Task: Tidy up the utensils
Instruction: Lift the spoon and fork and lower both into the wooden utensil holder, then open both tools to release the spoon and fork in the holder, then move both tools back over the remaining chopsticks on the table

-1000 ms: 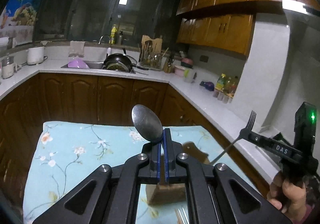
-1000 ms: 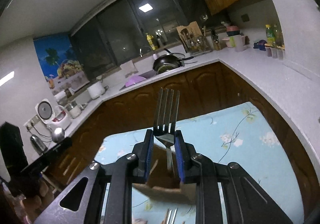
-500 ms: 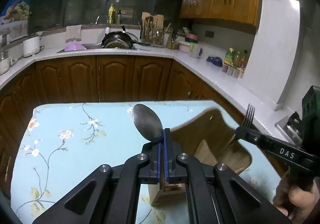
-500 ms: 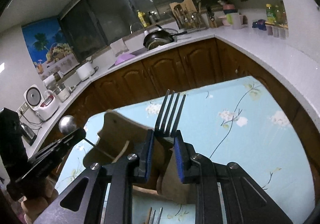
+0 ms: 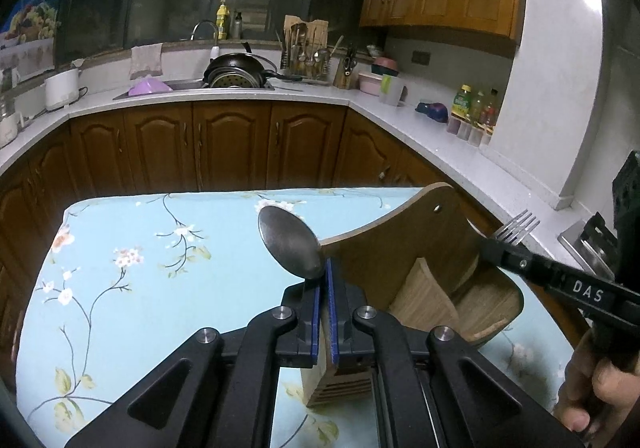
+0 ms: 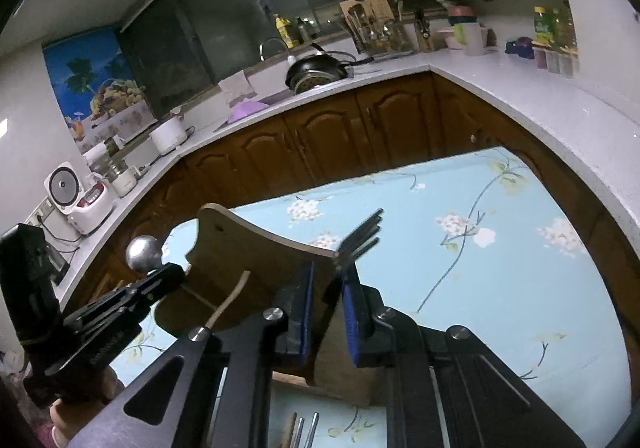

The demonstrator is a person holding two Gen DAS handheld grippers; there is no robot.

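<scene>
A wooden utensil holder [image 5: 400, 248] with a tall curved back stands on the blue floral tablecloth [image 5: 160, 288]. My left gripper [image 5: 323, 268] is shut on a metal spoon [image 5: 290, 242], bowl up, just over the holder's left end. In the right wrist view my right gripper [image 6: 326, 276] hangs over the holder [image 6: 256, 252]. Its jaws are closing, and the fork [image 6: 358, 242] between them is twisted edge-on and leans right. The left wrist view shows the fork's tines [image 5: 516, 226] sticking out past the right gripper [image 5: 490, 248].
A few thin utensil handles [image 6: 302, 432] lie on the cloth below the right gripper. A hand [image 5: 600, 388] holds the right gripper at the table's right side. White counters [image 5: 400, 115] with wooden cabinets run behind and to the right.
Both grippers have sunk toward the holder, which now fills more of each view. The fork has turned from flat-on to edge-on and tipped right, and the right jaws have narrowed.
</scene>
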